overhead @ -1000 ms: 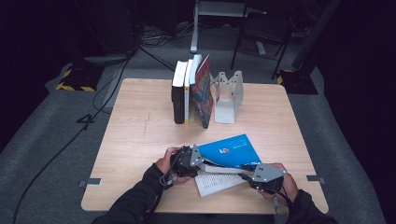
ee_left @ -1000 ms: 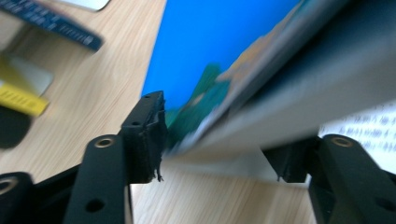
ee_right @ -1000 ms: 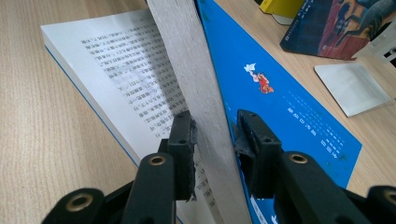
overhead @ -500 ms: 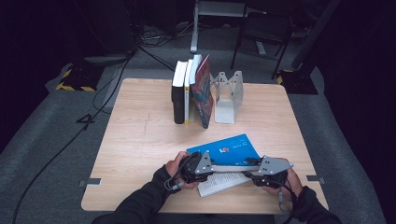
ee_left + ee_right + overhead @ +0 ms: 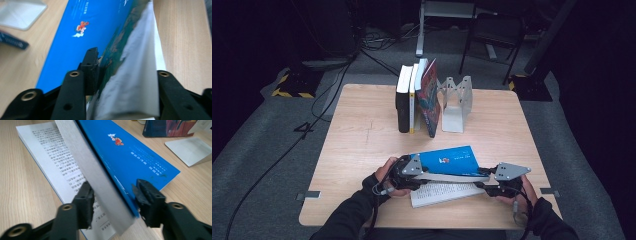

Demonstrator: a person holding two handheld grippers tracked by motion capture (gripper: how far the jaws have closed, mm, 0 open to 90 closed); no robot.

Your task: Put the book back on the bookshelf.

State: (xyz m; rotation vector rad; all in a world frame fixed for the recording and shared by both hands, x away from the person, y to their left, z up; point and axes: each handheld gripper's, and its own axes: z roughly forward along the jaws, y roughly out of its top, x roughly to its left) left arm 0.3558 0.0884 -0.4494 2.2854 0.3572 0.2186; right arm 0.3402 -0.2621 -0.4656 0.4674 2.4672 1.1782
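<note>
High view: my blue-covered book [image 5: 451, 161] lies open near the table's [image 5: 362, 130] front edge, with bare wood on both sides and behind it up to the row of upright books [image 5: 417, 97] and the metal bookend [image 5: 455, 102]. I hold the raised blue half at both ends, the left gripper [image 5: 408, 170] and right gripper [image 5: 497, 181]; printed pages [image 5: 442, 192] lie flat beneath. Left gripper view: jaws spread around cover and page edge, and I cannot tell whether they pinch. Right gripper view: jaws apart, straddling the lifted block, with text lines legible.
</note>
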